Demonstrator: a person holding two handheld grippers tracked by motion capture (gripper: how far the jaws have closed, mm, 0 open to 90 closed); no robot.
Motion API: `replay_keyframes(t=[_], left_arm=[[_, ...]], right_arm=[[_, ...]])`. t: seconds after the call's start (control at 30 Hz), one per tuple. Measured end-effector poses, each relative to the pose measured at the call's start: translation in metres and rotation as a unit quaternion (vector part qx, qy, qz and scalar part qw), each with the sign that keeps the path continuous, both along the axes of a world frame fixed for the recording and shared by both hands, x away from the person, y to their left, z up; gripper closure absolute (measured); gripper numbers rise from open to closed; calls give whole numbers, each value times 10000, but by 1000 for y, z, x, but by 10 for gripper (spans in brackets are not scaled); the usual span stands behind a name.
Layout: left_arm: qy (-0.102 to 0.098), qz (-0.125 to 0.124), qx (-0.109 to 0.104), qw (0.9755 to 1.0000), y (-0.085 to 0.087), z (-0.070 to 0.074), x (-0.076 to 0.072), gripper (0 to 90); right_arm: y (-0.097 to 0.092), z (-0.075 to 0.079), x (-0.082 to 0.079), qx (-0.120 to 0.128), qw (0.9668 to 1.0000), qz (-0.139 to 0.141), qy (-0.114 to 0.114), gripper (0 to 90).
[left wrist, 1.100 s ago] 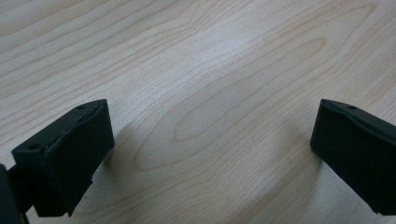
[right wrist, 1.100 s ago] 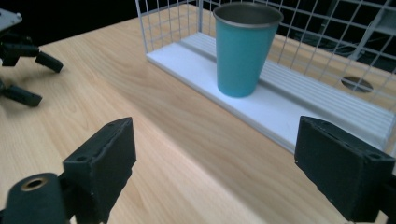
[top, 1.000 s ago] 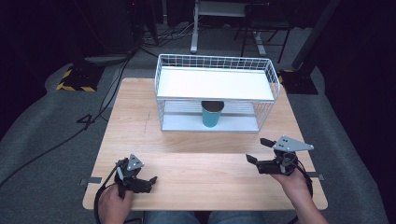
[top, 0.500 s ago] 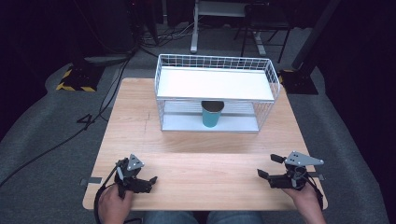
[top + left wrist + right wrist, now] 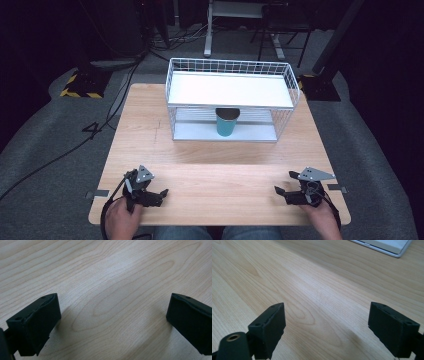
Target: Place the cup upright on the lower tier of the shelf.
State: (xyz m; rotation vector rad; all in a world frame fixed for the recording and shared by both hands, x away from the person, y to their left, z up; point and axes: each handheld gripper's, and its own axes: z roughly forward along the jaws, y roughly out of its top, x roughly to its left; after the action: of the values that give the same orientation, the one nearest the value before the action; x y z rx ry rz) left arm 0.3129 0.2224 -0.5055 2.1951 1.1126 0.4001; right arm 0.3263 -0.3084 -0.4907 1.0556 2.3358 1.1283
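Observation:
My left gripper (image 5: 161, 195) rests low over the near left part of the wooden table (image 5: 220, 170), held by a hand at the bottom edge. In the left gripper view its black jaws (image 5: 113, 307) stand wide apart over bare wood, so it is open. My right gripper (image 5: 281, 194) sits near the front right corner, its grey plate on top. Seen in the right gripper view, its jaws (image 5: 327, 315) are also apart with only wood between them. A teal cup (image 5: 226, 122) stands upright on the lower shelf of a white wire rack (image 5: 230, 90) at the back.
The rack's white base corner (image 5: 387, 246) shows at the top of the right gripper view. Cables and dark stands lie on the grey floor beyond the table. A broad strip of bare wood separates the two grippers from the rack.
The right gripper has sunk toward the tabletop and drawn back to the front right corner. The left gripper has stayed where it was.

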Motion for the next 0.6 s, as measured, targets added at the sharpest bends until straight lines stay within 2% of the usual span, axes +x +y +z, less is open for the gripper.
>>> replay_keyframes(t=[0.27, 0.4, 0.5, 0.6], left_arm=[[7, -6, -3, 10000, 0, 0, 0, 0], [6, -5, -2, 10000, 0, 0, 0, 0], [12, -5, -11, 10000, 0, 0, 0, 0], [-3, -3, 8, 10000, 0, 0, 0, 0]], right_arm=[[13, -5, 0, -280, 9996, 54, 68, 151], [17, -10, 2, -465, 9987, 45, 185, 150], [17, -14, 3, -325, 9992, 93, 229, 109], [17, -14, 3, -335, 9992, 57, 206, 98]])
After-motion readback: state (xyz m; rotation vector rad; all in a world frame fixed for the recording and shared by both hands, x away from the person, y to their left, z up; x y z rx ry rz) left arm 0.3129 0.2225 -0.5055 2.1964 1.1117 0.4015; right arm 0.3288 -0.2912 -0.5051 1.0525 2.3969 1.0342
